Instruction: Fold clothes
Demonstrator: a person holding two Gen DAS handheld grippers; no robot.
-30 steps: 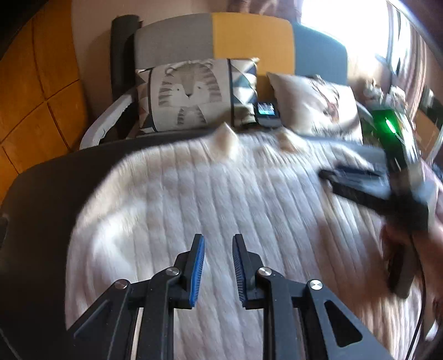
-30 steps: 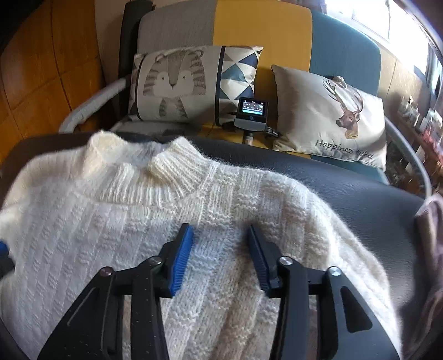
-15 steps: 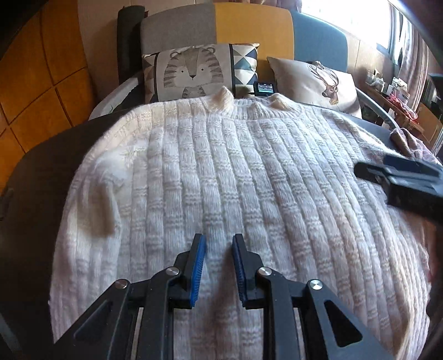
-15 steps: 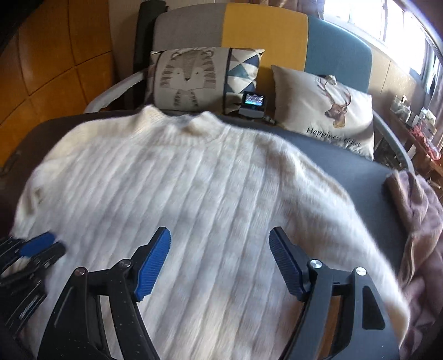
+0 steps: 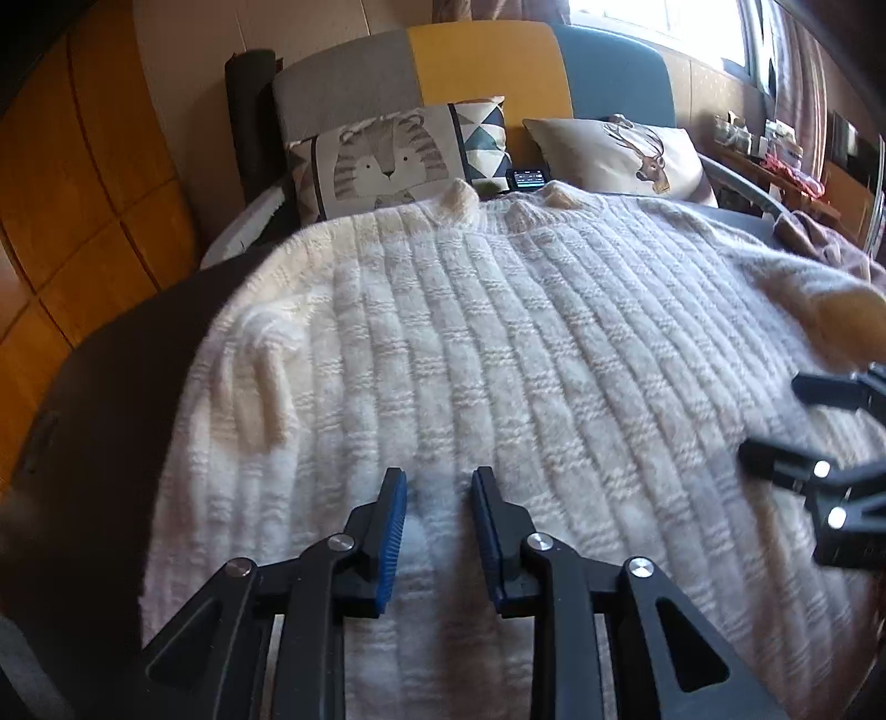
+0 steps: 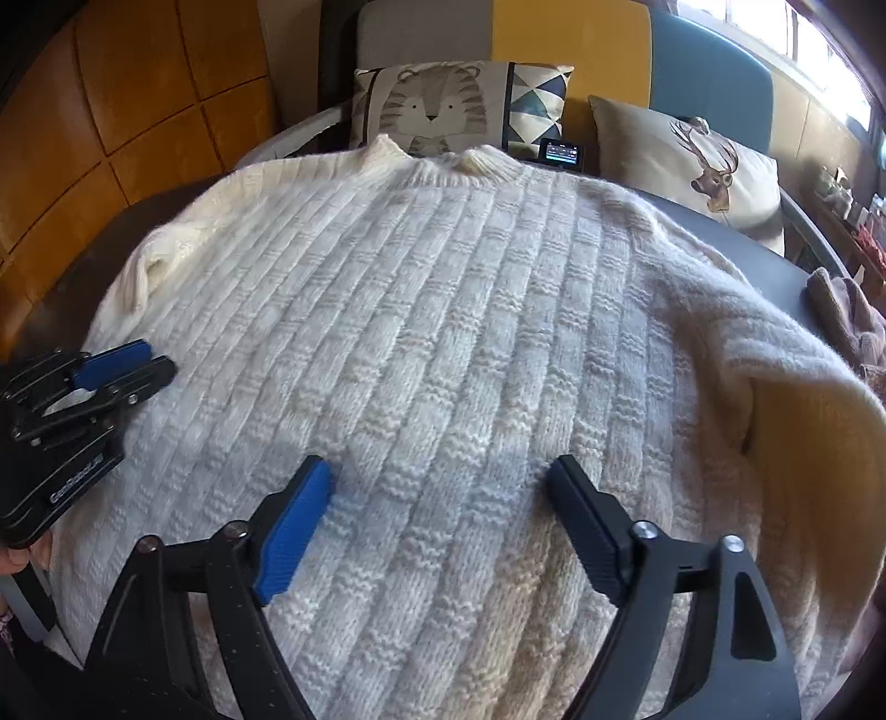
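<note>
One sweater [image 6: 443, 343] flat, collar pointing away | left gripper [image 5: 437, 498] narrowly parted | right gripper [image 6: 443, 493] spread wide

Home living room: cushioned sofa [image 6: 570, 33]

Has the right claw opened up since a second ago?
Yes. The right claw has spread wider over the sweater, and it has pulled back from the tiger pillow.

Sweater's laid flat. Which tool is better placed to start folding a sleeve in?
Probably the right tool: its jaws are wide open over the sweater, near the sleeve draping off the right side. The left tool is narrower, over the hem.
</note>
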